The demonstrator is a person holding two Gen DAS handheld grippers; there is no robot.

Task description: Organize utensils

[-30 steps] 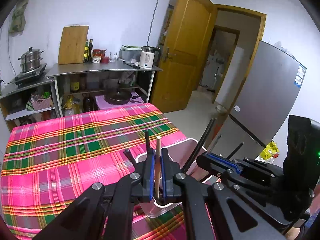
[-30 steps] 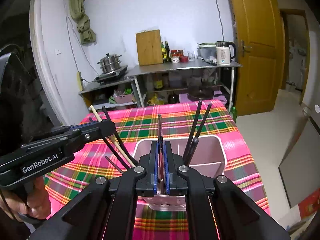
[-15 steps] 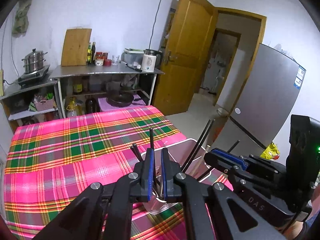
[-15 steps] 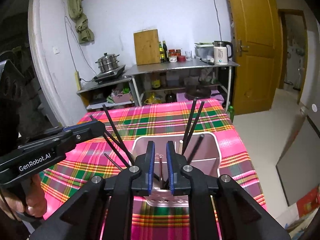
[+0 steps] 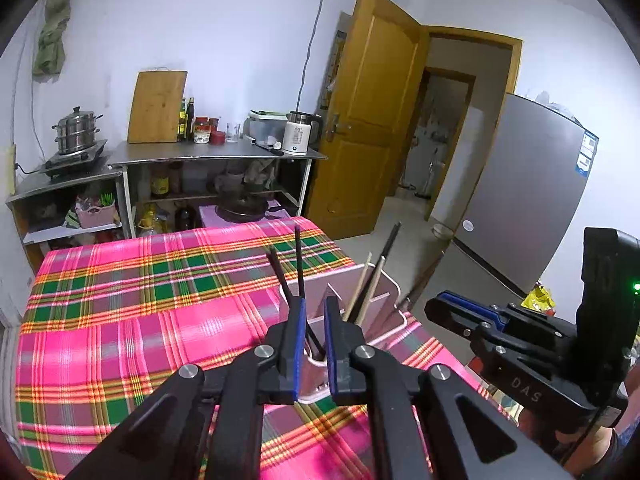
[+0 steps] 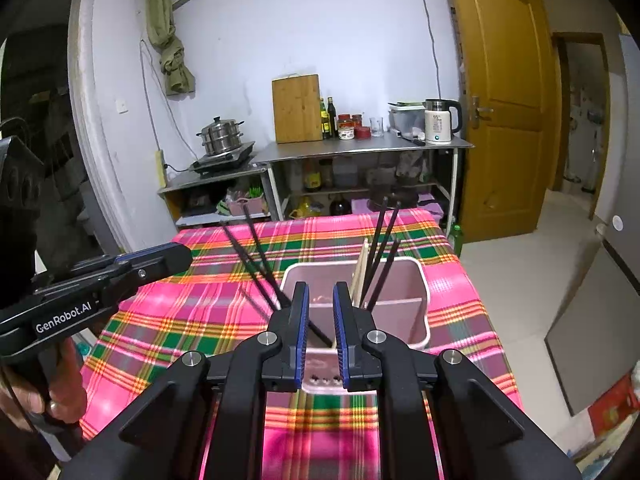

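Observation:
A pink utensil holder (image 5: 384,280) (image 6: 400,316) stands on the plaid tablecloth (image 5: 140,320) near the table's right edge. Black chopsticks (image 5: 298,256) (image 6: 256,248) lean out of its left part. More black chopsticks (image 6: 384,232) and pale wooden chopsticks (image 5: 362,284) (image 6: 363,264) stand in its right part. My left gripper (image 5: 315,300) (image 6: 176,254) hovers just before the holder, its jaws opening, nothing pinched between them. My right gripper (image 6: 320,286) (image 5: 436,304) hangs beside it, open with a narrow gap and empty; the holder shows through that gap.
A steel counter (image 6: 360,146) at the far wall carries a cutting board (image 6: 296,108), bottles and a kettle (image 6: 438,120). A pot (image 6: 220,136) sits on a stove. A grey fridge (image 5: 532,200) and an open wooden door (image 5: 372,112) are right of the table.
The left gripper let go of a wooden chopstick and the right of a black one; both now stand in the holder. Both grippers opened slightly and drew back from it.

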